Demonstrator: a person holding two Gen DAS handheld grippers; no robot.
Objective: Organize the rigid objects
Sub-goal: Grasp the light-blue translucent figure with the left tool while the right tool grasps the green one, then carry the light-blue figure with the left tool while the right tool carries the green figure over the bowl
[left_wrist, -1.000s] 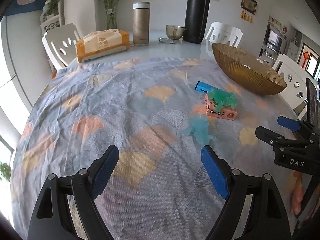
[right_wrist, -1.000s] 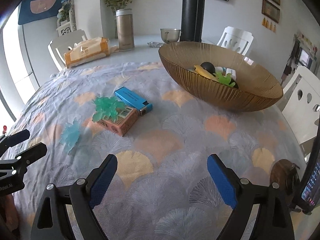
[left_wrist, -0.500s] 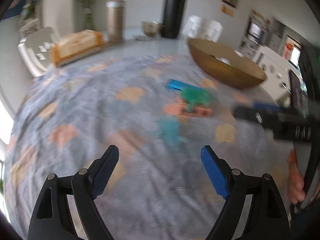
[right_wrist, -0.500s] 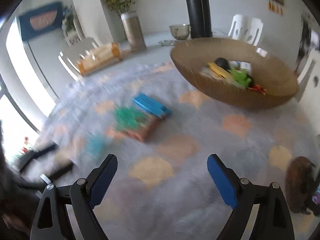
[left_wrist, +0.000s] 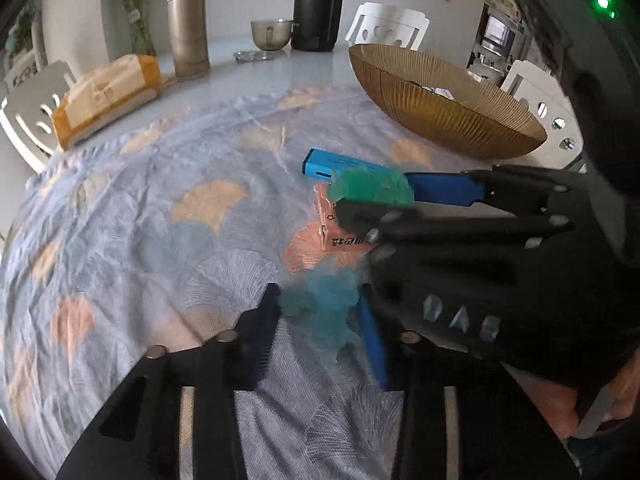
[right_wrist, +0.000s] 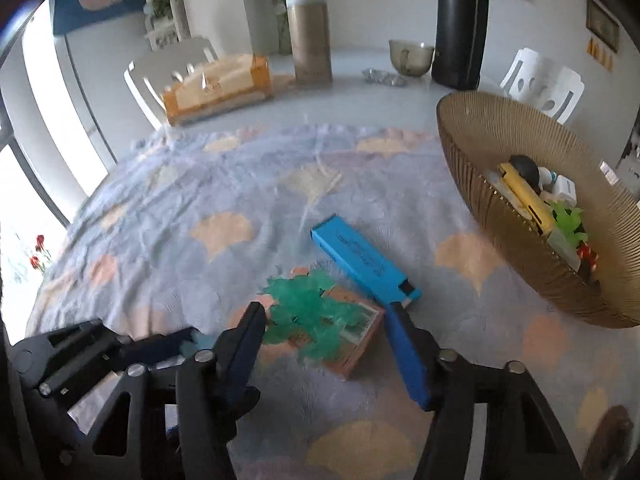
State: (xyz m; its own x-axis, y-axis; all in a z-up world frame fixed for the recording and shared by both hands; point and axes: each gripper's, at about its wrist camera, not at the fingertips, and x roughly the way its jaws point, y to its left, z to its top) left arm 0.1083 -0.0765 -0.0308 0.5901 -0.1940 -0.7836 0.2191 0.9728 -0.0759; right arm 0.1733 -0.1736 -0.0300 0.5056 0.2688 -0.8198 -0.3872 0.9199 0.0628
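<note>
**On the patterned cloth, two tongs close around two plastic leaf toys**

On the worktop's cloth (right_wrist: 224,184), the left tongs (left_wrist: 320,312) are closing with the pale blue leaf toy (left_wrist: 324,304) between their pads; whether the pads press it yet cannot be told. The right tongs (right_wrist: 324,328) are closing too, straddling the green leaf toy (right_wrist: 308,316) that lies on the pink box (right_wrist: 352,340), pads not visibly touching it. A blue box (right_wrist: 360,260) lies just behind, touching the pink box. The brown ribbed bowl (right_wrist: 500,184), to the right, holds several small items.
</note>
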